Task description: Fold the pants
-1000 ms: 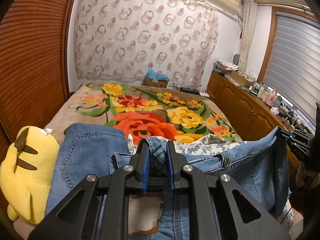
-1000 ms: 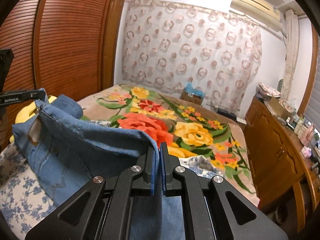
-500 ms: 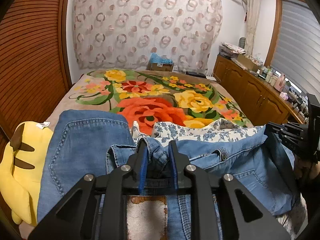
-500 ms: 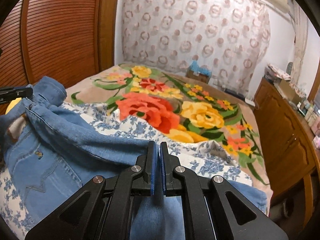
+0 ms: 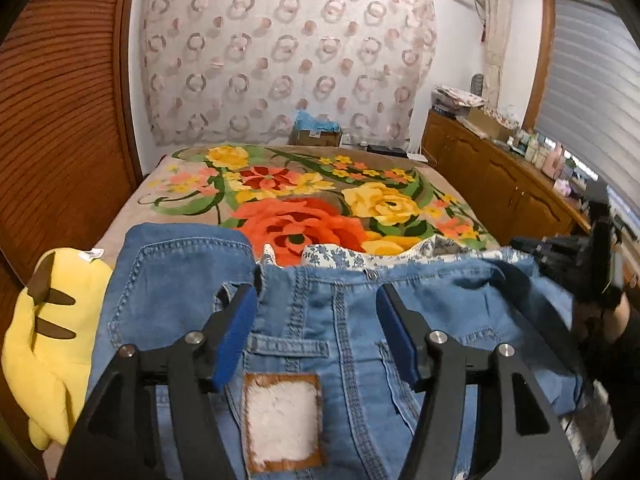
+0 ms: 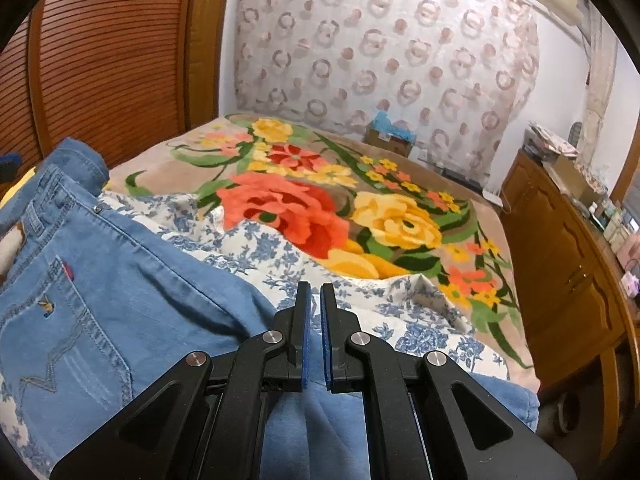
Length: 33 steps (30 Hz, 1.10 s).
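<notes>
Light blue jeans [image 5: 328, 320] lie on the near end of the bed, waistband away from me, with a furry patch [image 5: 282, 420] at the back. My left gripper [image 5: 316, 300] is open and empty, hovering just above the waistband. In the right wrist view the jeans [image 6: 92, 300] spread to the left with a back pocket showing. My right gripper [image 6: 315, 292] has its jaws a narrow gap apart, with nothing seen between the tips; denim lies under it.
A floral blanket [image 5: 304, 200] covers the bed, with a blue-and-white flowered sheet [image 6: 256, 248] under the jeans. A yellow plush toy [image 5: 48, 340] lies at the left. Wooden cabinets [image 6: 560, 272] line the right, a slatted wooden wall [image 5: 60, 100] the left.
My left gripper opened and let go of the waistband. The jeans dropped flat onto the bed. My right gripper's jaws parted slightly and the denim slipped from between them.
</notes>
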Available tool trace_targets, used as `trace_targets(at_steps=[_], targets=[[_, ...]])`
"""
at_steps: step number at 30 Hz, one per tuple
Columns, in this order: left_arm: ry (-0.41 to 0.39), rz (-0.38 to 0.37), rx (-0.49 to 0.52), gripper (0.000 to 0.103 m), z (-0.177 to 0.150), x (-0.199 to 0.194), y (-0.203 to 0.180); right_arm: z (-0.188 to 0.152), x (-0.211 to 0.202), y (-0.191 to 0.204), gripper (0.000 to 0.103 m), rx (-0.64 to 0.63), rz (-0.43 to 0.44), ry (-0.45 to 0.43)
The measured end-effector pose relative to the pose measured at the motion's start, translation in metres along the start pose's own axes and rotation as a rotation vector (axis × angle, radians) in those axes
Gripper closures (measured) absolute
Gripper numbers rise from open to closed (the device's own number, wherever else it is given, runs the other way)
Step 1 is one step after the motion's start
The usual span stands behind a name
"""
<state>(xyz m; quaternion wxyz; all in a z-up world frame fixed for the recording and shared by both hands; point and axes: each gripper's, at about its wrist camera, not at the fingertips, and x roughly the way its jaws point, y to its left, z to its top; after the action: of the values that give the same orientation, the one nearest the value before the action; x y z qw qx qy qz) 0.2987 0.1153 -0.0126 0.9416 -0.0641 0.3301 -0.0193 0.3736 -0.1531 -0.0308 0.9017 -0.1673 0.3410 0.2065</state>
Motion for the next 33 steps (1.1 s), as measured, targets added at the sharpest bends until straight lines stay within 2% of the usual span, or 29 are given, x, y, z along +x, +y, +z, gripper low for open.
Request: trace_targets(at_steps=[4, 8, 13, 18, 22, 33], targets=[[0.019, -0.014, 0.036, 0.042, -0.009, -0.001, -0.020, -0.002, -0.023, -0.008, 0.100, 0.038, 0.015, -0.020], [0.042, -0.053, 0.071, 0.042, -0.020, -0.001, -0.044, -0.014, -0.051, -0.011, 0.094, 0.065, 0.029, -0.028], [0.076, -0.091, 0.106, 0.042, -0.034, 0.002, -0.067, -0.042, -0.085, -0.011, 0.073, 0.108, 0.040, -0.019], [0.108, -0.122, 0.131, 0.042, -0.045, 0.004, -0.087, -0.072, -0.104, -0.008, 0.070, 0.154, 0.072, 0.025], [0.125, -0.130, 0.146, 0.042, -0.053, 0.004, -0.099, -0.089, -0.114, -0.004, 0.058, 0.162, 0.067, 0.049], [0.173, -0.117, 0.169, 0.042, -0.075, 0.010, -0.114, -0.120, -0.120, 0.003, 0.055, 0.207, 0.093, 0.112]])
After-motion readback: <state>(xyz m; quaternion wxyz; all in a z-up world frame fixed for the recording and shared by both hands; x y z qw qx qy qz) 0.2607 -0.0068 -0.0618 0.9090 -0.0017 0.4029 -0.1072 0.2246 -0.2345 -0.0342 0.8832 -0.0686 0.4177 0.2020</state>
